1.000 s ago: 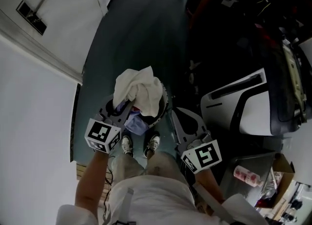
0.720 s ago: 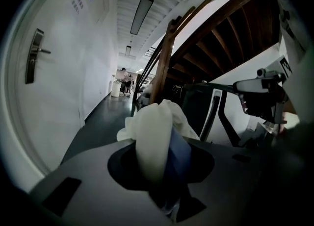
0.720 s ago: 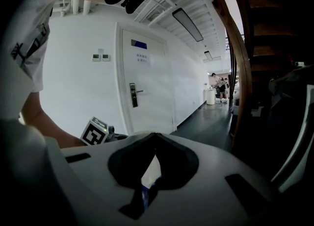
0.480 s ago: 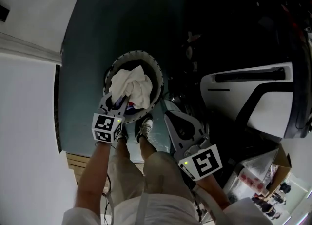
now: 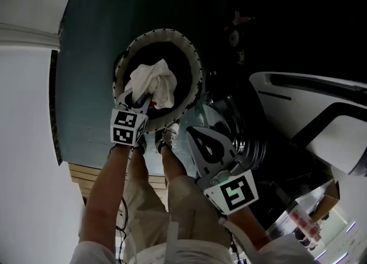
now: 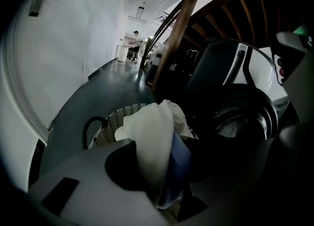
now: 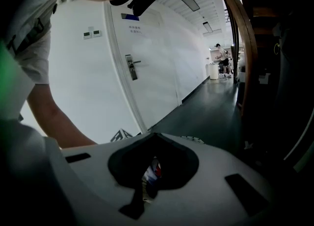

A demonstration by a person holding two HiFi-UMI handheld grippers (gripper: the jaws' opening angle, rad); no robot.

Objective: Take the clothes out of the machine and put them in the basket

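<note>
Head view: the left gripper [image 5: 139, 101] pinches a white cloth [image 5: 156, 81] that bunches just ahead of its tips, over the basket [image 5: 195, 62]. The right gripper [image 5: 194, 132] hangs beside it, clear of the basket.

Left gripper view: the jaws have just been opening a little, with the cloth and a blue garment [image 6: 180, 163] caught between them.

Right gripper view: the jaws are together, with nothing between them.

One basket [image 5: 190, 51], one machine [image 5: 309, 85], two tools [image 5: 140, 101] [image 5: 195, 134], two garments [image 6: 152, 137] [image 6: 179, 166].
</note>
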